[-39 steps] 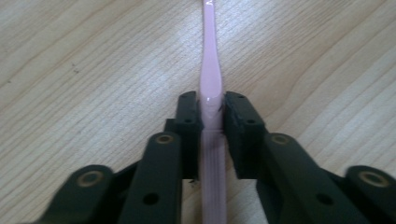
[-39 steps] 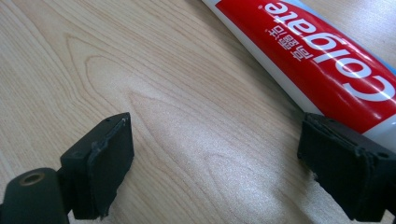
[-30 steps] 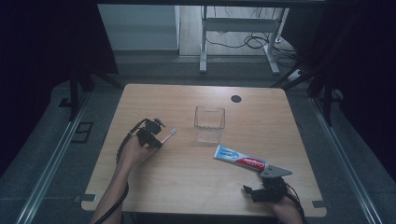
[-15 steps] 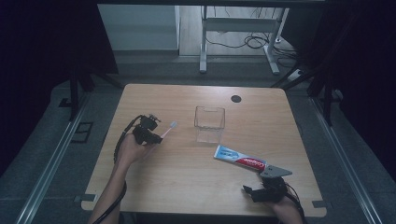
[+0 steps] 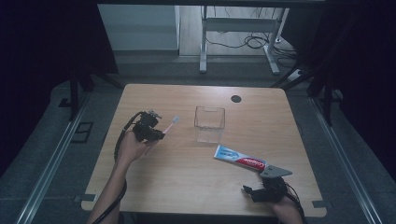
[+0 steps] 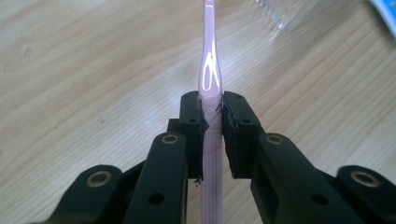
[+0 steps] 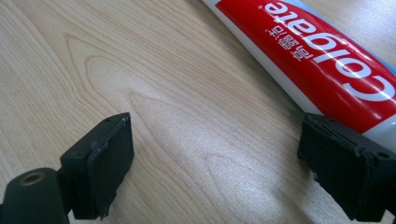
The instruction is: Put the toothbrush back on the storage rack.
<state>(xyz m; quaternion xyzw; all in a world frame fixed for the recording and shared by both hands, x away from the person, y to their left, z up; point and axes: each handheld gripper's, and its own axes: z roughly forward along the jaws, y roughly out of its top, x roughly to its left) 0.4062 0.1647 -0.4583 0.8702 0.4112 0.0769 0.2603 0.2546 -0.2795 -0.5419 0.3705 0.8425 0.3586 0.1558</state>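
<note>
A: What's nearest the person's edge of the table (image 5: 187,186)?

B: The right gripper (image 5: 252,193), resting low on the wood by the near right corner. Its jaws stand wide apart with only bare table between them. In the right gripper view, one black pad (image 7: 348,165) sits just beside the toothpaste tube (image 7: 327,56), but nothing is clamped.

A: And the tube itself?

B: It lies flat a little farther in, slanting from the gripper toward the middle.

A: The other hand?

B: The left gripper (image 5: 156,133) is held up over the left side. Its jaws are narrow, pinching the pink toothbrush (image 6: 210,84) by the handle. The brush (image 5: 170,123) is off the table, its head pointing toward the clear cup (image 5: 209,123).

A: Beyond that?

B: A small dark round spot (image 5: 236,98) near the far edge.
</note>
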